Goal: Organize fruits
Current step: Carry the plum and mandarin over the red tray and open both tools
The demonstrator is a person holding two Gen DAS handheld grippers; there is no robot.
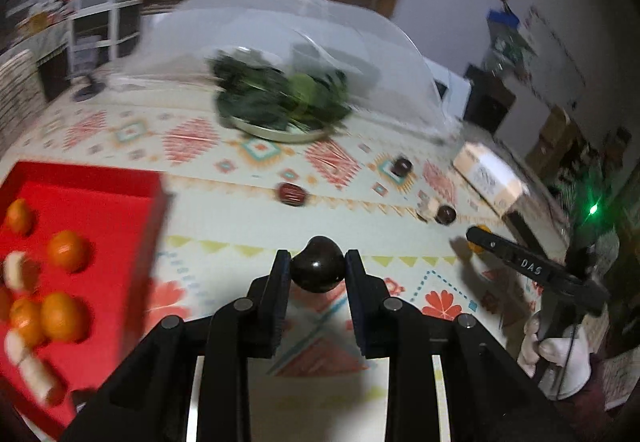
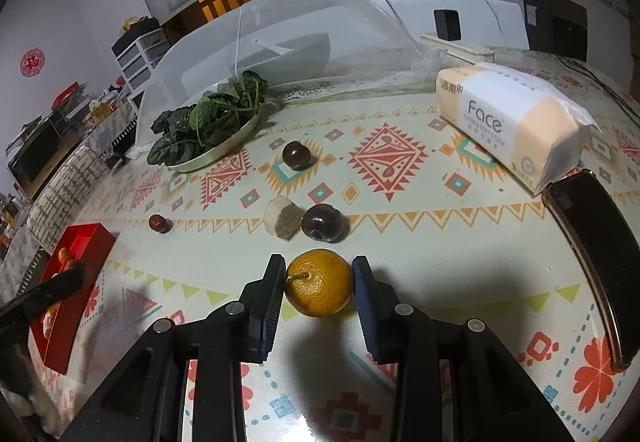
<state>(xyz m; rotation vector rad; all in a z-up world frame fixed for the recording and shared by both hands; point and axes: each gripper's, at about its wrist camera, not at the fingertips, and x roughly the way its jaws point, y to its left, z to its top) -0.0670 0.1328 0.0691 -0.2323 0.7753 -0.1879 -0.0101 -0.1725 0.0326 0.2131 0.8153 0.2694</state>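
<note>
Plum (image 1: 318, 264), dark, pinched between the closed left tongs (image 1: 318, 270) above the worktop (image 1: 240, 210); red tray (image 1: 88, 190) lies to their left. Right tongs (image 2: 320, 282) bracket the orange (image 2: 320, 282), grip uncertain. Carry the plum level, release low.

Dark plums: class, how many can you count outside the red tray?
3. One plum is gripped in the left tongs; a second lies beside the sponge block; a third nearer the greens plate. Others may be hidden.
</note>
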